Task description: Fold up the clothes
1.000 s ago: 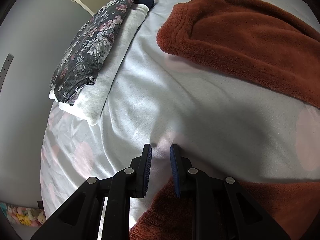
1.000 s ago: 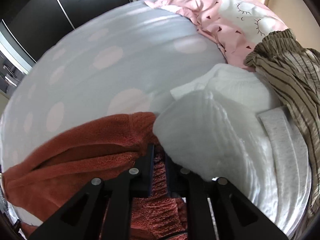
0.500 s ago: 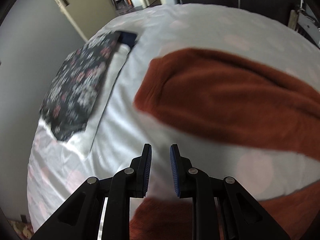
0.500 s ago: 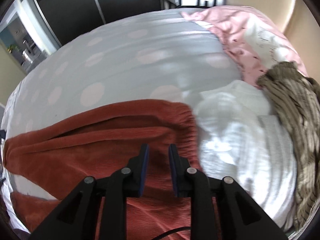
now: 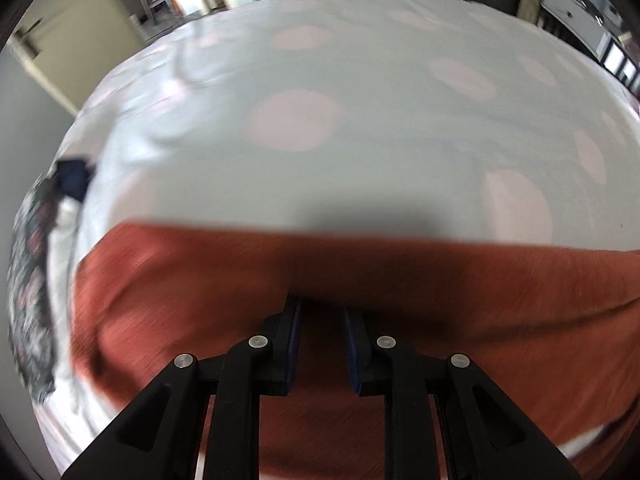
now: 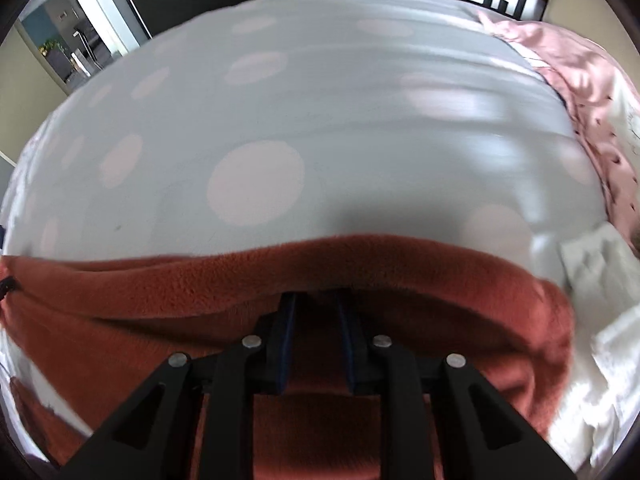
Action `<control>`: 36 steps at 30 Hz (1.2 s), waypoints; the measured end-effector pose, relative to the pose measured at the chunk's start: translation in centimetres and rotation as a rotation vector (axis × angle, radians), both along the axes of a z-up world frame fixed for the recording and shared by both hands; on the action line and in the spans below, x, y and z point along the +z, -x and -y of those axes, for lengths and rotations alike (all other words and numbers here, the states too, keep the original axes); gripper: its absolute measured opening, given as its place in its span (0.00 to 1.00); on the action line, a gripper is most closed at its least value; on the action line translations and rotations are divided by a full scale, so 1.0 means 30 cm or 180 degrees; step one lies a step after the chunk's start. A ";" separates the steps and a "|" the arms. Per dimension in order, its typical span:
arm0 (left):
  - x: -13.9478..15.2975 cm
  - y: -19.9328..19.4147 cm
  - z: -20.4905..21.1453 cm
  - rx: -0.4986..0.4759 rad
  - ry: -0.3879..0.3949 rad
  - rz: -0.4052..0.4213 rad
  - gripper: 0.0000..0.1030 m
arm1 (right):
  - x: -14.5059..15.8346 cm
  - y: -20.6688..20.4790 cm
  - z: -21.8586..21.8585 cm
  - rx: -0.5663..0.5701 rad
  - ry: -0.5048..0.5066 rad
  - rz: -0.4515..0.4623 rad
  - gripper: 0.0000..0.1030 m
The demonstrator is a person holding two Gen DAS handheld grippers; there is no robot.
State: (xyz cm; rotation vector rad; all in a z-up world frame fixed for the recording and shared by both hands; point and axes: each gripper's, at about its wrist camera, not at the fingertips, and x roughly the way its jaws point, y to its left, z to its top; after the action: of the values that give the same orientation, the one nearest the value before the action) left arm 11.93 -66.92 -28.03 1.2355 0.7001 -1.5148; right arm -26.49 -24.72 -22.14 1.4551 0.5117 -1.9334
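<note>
A rust-red fleece garment [image 5: 400,280] lies spread across the near side of a pale dotted bed sheet [image 5: 360,120]. My left gripper [image 5: 320,304] points steeply down at it, jaws a narrow gap apart, the fleece in shadow beneath and nothing pinched. In the right wrist view the fleece [image 6: 200,280] shows a thick folded far edge. My right gripper [image 6: 316,296] hovers just behind that fold, jaws slightly apart; the pads do not press on the cloth. The fold hides the very tips.
A folded dark floral garment [image 5: 28,280] on white cloth and a navy item [image 5: 74,176] lie at the bed's left edge. White clothes [image 6: 600,272] and pink bedding [image 6: 592,92] sit at the right. A door [image 5: 60,40] and dark wardrobes stand beyond.
Both grippers swept across the bed and now hang over the fleece's far fold. The right jaws let go of the fleece and stand apart. The floral stack slid to the left edge.
</note>
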 end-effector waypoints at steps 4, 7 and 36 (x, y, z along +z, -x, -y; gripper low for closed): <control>-0.030 0.116 0.086 0.0057 0.0116 0.0150 0.16 | -0.052 0.065 0.060 -0.0096 0.0036 0.0026 0.19; -0.029 0.145 0.145 0.0033 0.0128 0.0094 0.16 | -0.060 0.105 0.090 -0.0131 0.0080 0.0035 0.17; 0.092 -0.283 -0.646 -0.0119 -0.0239 -0.0329 0.20 | -0.077 -0.475 -0.441 -0.0235 -0.0125 0.0812 0.18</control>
State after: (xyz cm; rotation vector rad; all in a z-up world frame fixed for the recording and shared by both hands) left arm 20.40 -47.55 -25.26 1.2390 0.8124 -1.6049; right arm -12.24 -11.49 -24.44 1.7372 0.3851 -1.7665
